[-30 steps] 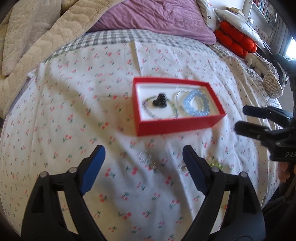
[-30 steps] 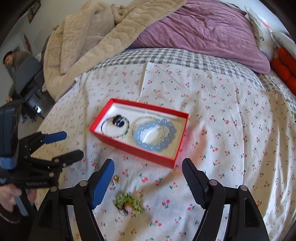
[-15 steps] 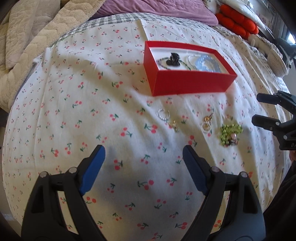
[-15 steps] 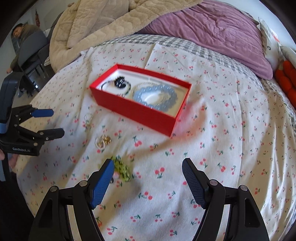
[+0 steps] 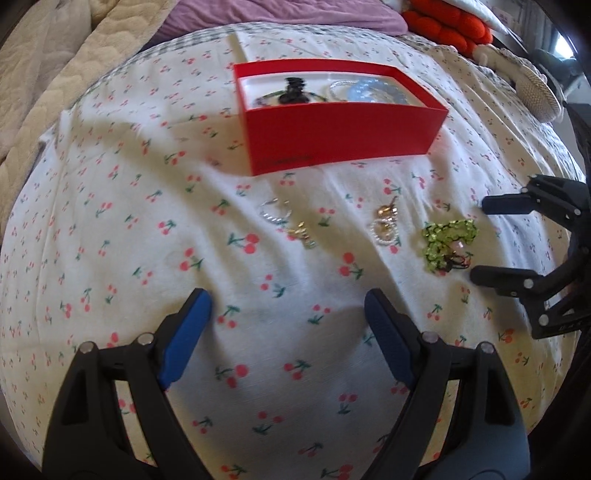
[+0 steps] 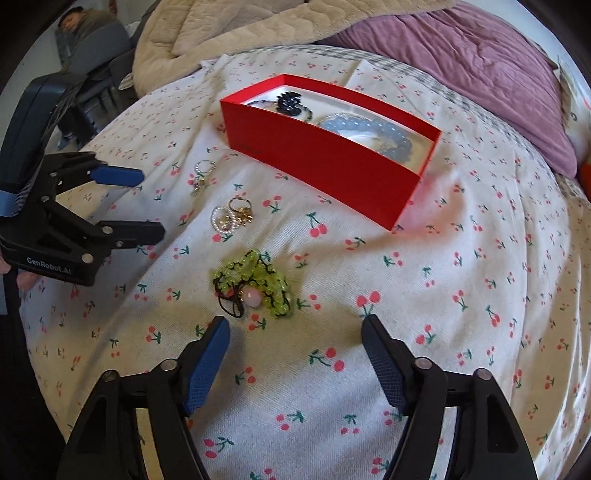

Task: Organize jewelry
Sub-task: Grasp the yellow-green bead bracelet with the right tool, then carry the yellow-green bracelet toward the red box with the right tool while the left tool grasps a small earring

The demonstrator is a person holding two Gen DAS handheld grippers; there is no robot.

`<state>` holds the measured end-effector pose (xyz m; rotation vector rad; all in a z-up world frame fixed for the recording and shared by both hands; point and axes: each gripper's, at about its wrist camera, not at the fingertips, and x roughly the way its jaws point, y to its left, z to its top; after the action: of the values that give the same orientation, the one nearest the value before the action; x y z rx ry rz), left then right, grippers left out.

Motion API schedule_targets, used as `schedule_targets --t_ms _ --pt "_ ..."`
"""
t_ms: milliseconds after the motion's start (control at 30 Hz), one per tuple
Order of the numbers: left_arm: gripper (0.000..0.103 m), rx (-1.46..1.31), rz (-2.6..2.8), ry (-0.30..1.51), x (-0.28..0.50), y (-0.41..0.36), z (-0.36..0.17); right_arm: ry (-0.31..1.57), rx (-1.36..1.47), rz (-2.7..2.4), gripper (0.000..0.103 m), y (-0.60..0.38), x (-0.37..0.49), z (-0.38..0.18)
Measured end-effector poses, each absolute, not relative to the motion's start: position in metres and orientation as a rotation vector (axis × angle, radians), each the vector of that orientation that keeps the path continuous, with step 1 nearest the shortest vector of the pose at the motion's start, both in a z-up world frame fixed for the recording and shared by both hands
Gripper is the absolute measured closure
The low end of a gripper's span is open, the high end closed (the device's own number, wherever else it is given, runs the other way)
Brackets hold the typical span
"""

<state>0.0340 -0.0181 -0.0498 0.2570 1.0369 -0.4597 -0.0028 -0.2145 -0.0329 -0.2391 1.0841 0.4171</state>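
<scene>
A red box [image 5: 332, 136] [image 6: 325, 166] stands on the cherry-print sheet and holds a blue bead bracelet [image 6: 380, 129], a clear bracelet [image 5: 338, 88] and a dark beaded piece [image 5: 293, 92]. In front of it lie a silver ring piece [image 5: 275, 214] [image 6: 205, 168], a pearl and gold ring cluster [image 5: 386, 225] [image 6: 231, 218] and a green bead bracelet [image 5: 448, 240] [image 6: 255, 284]. My left gripper [image 5: 288, 328] [image 6: 149, 203] is open and empty, short of the rings. My right gripper [image 6: 295, 354] [image 5: 480, 240] is open and empty, just short of the green bracelet.
A beige quilt [image 6: 221, 29] and a purple blanket [image 6: 480, 66] lie at the back of the bed. Red cushions [image 5: 447, 22] and a woven basket [image 5: 535, 92] are at the far right. A person sits in a chair [image 6: 88, 33] at the far left.
Both grippers have dropped lower and closer to the sheet, toward the loose jewelry. The right gripper now sits right by the green bracelet. Both stay open.
</scene>
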Motion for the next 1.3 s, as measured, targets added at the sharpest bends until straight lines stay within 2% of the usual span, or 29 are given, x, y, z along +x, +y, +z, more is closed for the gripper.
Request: schedule_targets --t_ms 133,300,367,500,633,700,900,1300 --pt "0.017 0.244 -0.496 1.033 0.034 -0.025 -0.049 1.074 -0.237 0.439 0.050 -0.210 0.001 -0.033" --pt "0.017 0.248 -0.531 1.021 0.034 -0.032 -0.047 1.077 -0.227 0.462 0.064 -0.205 0.006 -0.033" --pt "0.017 0.236 -0.550 1.020 0.034 -0.034 -0.046 1.080 -0.220 0.468 0.076 -0.205 0.008 -0.033" --pt "0.021 0.224 -0.601 0.997 0.033 -0.043 -0.041 1.090 -0.188 0.479 0.093 -0.207 0.012 -0.032" --pt "0.027 0.234 -0.644 0.968 0.032 -0.052 -0.036 1.088 -0.167 0.475 0.094 -0.211 0.014 -0.029" --pt "0.039 0.223 -0.666 0.965 0.034 -0.058 -0.034 1.082 -0.174 0.472 0.095 -0.212 0.012 -0.027" --pt "0.064 0.234 -0.690 0.970 0.038 -0.075 -0.035 1.077 -0.169 0.453 0.095 -0.215 0.010 -0.022" --pt "0.087 0.243 -0.676 0.983 0.046 -0.089 -0.035 1.069 -0.148 0.437 0.095 -0.224 0.003 -0.015"
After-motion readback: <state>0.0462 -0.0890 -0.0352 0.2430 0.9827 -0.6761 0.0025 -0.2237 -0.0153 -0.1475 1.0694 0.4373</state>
